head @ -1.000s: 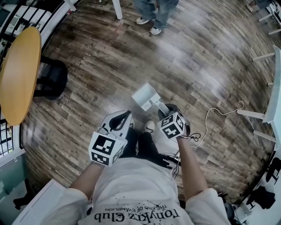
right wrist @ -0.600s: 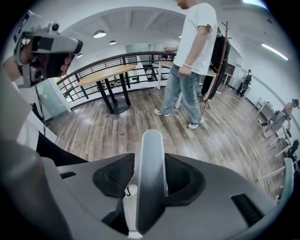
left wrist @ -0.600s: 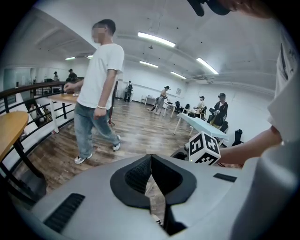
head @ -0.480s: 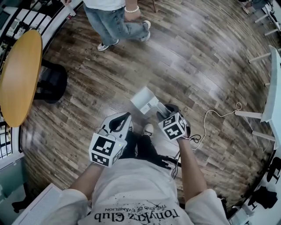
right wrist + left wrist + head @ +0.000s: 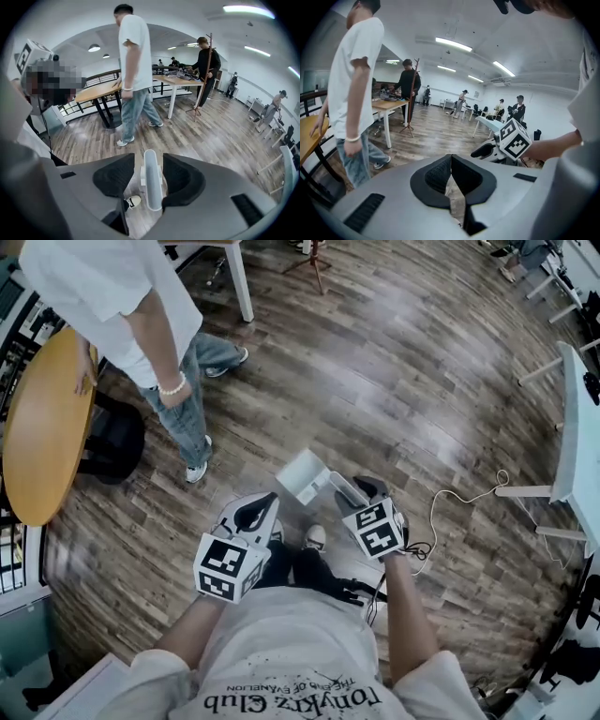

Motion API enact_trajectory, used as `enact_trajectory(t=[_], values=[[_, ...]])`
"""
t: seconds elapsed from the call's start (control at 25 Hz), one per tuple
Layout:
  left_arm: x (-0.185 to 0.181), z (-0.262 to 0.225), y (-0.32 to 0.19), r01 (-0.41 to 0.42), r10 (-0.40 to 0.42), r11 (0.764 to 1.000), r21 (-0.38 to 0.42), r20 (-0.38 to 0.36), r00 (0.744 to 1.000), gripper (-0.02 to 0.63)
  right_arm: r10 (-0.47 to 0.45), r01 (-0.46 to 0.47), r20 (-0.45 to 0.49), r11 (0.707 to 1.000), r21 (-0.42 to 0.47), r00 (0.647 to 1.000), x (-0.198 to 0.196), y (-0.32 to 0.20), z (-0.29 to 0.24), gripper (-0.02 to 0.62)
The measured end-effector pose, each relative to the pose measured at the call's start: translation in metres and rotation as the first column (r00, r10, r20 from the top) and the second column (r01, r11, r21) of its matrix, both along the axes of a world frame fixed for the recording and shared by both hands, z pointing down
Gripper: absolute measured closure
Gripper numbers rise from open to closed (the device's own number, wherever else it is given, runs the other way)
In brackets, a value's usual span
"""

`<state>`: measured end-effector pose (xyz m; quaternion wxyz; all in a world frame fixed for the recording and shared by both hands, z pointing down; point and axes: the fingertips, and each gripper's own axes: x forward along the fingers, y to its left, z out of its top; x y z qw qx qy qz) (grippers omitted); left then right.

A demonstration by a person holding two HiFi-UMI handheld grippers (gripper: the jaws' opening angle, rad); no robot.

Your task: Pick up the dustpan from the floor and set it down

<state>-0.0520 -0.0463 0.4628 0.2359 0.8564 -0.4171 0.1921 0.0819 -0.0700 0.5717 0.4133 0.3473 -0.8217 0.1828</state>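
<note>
Round wooden table (image 5: 37,418): far left.
Bystander (image 5: 112,296): white shirt, jeans, beside it.
Left hand-held gripper (image 5: 270,502): clenched, empty.
Dustpan (image 5: 305,476): white, on the wood floor (image 5: 422,362), near centre.
Right hand-held gripper (image 5: 361,488): released, dustpan handle (image 5: 152,180) upright between its jaws, with a gap at the left pad.

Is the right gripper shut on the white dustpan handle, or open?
Open. Between one pad of the right gripper and the white plastic dustpan handle, floor shows.
</note>
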Motion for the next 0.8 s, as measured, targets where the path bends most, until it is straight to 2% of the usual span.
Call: enact_trajectory(t=[0.16, 0.56, 0.8], values=[[0.004, -0.008, 0.006, -0.007, 0.007, 1.0, 0.015, -0.005, 1.0, 0.583, 0.046, -0.047, 0.053, 0.999, 0.011, 0.997, -0.001, 0.013, -0.029, 0.393], [0.033, -0.034, 0.019, -0.078, 0.081, 0.995, 0.055, -0.052, 0.995, 0.583, 0.113, -0.127, 0.123, 0.985, 0.114, 0.986, 0.003, 0.042, -0.087, 0.539], [0.039, -0.046, 0.029, -0.085, 0.091, 0.993, 0.084, -0.062, 0.994, 0.583, 0.114, -0.134, 0.167, 0.985, 0.11, 0.979, 0.001, 0.057, -0.1, 0.562]])
